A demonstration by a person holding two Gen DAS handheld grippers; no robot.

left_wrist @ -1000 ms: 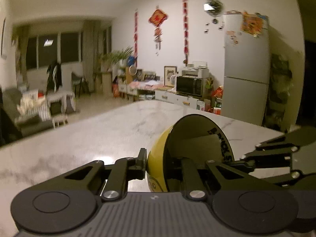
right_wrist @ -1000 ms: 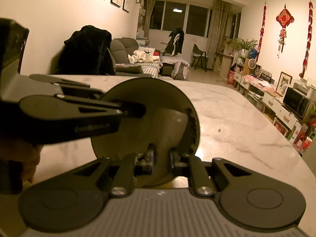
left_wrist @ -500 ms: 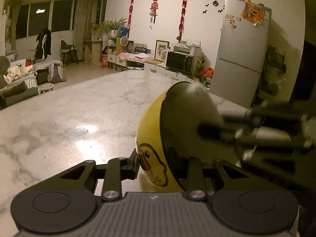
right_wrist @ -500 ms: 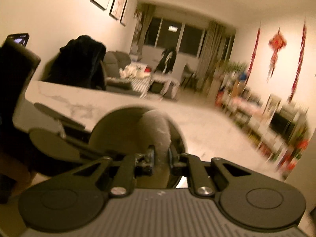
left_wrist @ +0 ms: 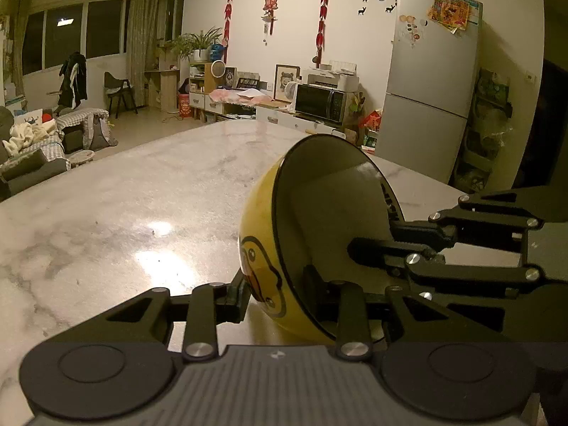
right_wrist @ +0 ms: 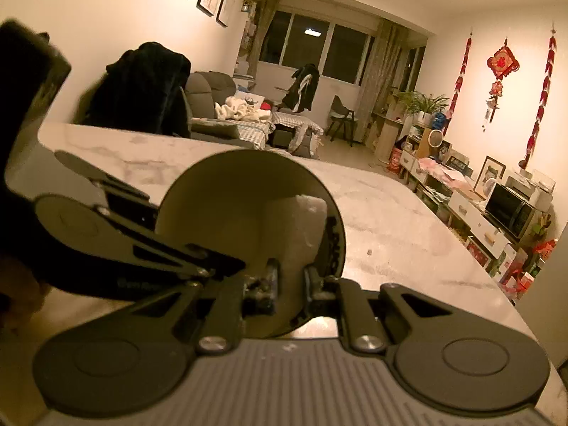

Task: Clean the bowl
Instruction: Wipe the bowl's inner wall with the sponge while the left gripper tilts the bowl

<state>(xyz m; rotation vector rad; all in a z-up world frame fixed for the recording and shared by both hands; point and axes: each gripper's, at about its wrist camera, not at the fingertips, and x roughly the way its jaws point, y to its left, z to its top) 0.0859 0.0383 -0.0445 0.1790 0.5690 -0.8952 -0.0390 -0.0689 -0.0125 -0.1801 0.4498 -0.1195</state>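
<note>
A yellow bowl (left_wrist: 261, 245) with a duck print and a dark rim is held on its side above the marble table (left_wrist: 149, 191), opening turned to the right. My left gripper (left_wrist: 280, 298) is shut on the bowl's lower rim, one finger outside and one inside. My right gripper (right_wrist: 289, 285) reaches into the bowl (right_wrist: 220, 198) and is shut on a pale sponge (right_wrist: 296, 223), which presses against the inner wall. In the left wrist view the right gripper's black fingers (left_wrist: 390, 248) enter from the right.
The marble table stretches ahead, with a glare spot (left_wrist: 159, 259). Beyond its far edge stand a fridge (left_wrist: 429, 81), a microwave (left_wrist: 321, 101) on low cabinets, and a sofa (right_wrist: 220, 106). A dark coat (right_wrist: 142, 88) hangs over a chair behind the table.
The sponge has swept round inside the bowl. The bowl tipped and shifted in the left wrist view, then settled with its opening facing right.
</note>
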